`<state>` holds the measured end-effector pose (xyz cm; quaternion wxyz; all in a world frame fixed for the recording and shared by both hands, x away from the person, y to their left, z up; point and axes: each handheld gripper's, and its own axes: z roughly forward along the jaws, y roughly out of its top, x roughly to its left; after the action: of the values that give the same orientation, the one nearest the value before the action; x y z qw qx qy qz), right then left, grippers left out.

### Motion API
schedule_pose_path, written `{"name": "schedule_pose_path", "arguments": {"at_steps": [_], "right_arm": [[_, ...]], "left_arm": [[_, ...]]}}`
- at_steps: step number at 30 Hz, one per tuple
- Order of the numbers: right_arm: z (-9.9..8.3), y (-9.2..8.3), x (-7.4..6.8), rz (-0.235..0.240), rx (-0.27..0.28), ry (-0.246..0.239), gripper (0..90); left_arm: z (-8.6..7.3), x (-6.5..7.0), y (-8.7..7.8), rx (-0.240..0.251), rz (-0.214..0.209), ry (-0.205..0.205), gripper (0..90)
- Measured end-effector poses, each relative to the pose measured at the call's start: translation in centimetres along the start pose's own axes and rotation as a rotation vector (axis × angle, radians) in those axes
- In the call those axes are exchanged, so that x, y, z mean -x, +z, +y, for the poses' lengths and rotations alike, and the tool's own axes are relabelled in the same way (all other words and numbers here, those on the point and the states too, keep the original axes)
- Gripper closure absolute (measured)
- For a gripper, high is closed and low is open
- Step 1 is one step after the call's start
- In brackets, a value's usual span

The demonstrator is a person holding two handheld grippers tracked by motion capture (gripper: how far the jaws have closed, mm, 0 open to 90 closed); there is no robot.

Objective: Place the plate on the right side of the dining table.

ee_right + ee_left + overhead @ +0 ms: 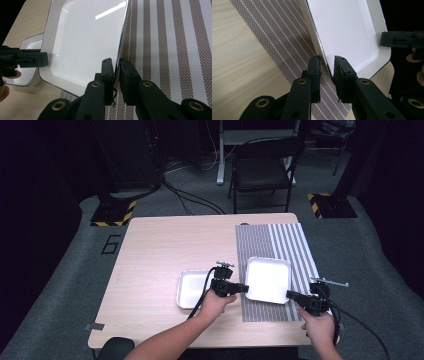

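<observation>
we hold the white square tray [268,280] over the striped mat [280,240], toward the table's [160,250] near right corner. left gripper [243,288] jaws clamp its left rim, right gripper [291,294] jaws clamp its right rim; both nearly closed on thin edge. a second white tray [191,289] sits just left, on bare wood. we judge the held tray stiff, light, glossy and likely slippery; opposite rims at mid-edge look like the steadiest hold.
</observation>
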<state>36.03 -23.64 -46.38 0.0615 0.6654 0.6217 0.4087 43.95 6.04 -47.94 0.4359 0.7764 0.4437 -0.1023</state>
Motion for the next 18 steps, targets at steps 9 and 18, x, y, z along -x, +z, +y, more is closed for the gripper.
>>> {"name": "schedule_pose_path", "arguments": {"at_steps": [9,18], "right_arm": [[-0.1,-0.3,1.0,-0.005,0.002,-0.005,82.1],[-0.2,-0.3,1.6,-0.014,-0.005,-0.01,82.1]], "left_arm": [[-0.1,0.3,1.2,-0.018,-0.002,0.003,74.9],[-0.3,0.3,2.0,-0.025,-0.002,-0.006,74.8]]}}
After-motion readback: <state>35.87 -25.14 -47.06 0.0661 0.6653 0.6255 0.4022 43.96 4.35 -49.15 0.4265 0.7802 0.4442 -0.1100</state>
